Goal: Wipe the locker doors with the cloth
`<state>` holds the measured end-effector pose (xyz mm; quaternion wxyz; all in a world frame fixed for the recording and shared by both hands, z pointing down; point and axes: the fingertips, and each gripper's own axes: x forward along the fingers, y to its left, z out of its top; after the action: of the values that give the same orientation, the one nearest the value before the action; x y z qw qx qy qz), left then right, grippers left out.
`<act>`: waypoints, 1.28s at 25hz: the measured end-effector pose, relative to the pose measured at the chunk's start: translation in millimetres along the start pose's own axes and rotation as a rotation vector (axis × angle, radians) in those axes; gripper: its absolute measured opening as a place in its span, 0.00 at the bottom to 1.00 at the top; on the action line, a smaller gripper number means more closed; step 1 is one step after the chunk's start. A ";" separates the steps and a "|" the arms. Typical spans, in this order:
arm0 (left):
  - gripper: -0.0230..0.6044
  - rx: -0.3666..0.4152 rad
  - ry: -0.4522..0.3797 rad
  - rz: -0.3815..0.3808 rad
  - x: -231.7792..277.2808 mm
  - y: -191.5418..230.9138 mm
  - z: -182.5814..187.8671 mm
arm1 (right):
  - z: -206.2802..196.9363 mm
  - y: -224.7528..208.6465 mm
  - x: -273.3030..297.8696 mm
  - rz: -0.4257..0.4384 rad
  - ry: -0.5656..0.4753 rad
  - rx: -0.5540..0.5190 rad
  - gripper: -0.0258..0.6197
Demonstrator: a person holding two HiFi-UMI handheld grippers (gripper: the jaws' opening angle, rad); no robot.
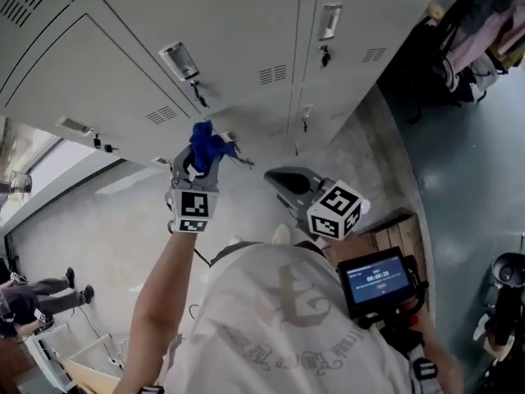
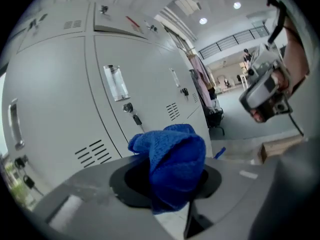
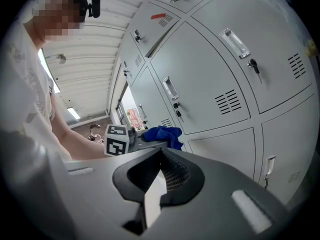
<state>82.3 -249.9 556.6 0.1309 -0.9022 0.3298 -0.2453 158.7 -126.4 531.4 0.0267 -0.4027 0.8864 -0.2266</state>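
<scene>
While pinched in the left gripper [image 1: 199, 164], cloth [image 1: 210, 144] up near the locker doors [image 1: 213, 19], seemingly not pressing on them yet.
Grips the blue wad with loose folds bulging past the jaws: likely to slip out under a hard rub, or to wipe with a mere corner. Risks catching on the handle [image 1: 179, 60] or the key [image 1: 199, 97] dangling below it if swept straight across, tugging the cloth free or twisting the key. Further right, right gripper [image 1: 279, 179] low, jaws together on nothing; could bump a lower door if swung carelessly.
</scene>
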 end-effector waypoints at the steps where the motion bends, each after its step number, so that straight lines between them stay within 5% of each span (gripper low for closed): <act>1: 0.28 -0.044 -0.011 -0.005 -7.2 -4.5 -0.6 | -0.9 -0.3 2.0 0.015 0.010 -0.006 0.04; 8: 0.28 -0.253 -0.054 -0.012 -74.1 -20.0 -13.9 | 3.6 17.9 29.3 0.079 0.041 -0.045 0.04; 17: 0.28 -0.506 -0.085 0.028 -154.1 10.7 -56.3 | 1.5 66.4 56.8 0.111 0.062 -0.112 0.04; 32: 0.28 -0.581 -0.165 -0.082 -207.2 37.1 -84.5 | -25.7 133.5 83.3 0.038 0.016 -0.091 0.04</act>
<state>-119.2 -147.3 539.5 -0.1161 -0.9313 0.3379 -0.0717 2.9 -100.6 509.1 0.0055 -0.3849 0.9034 -0.1888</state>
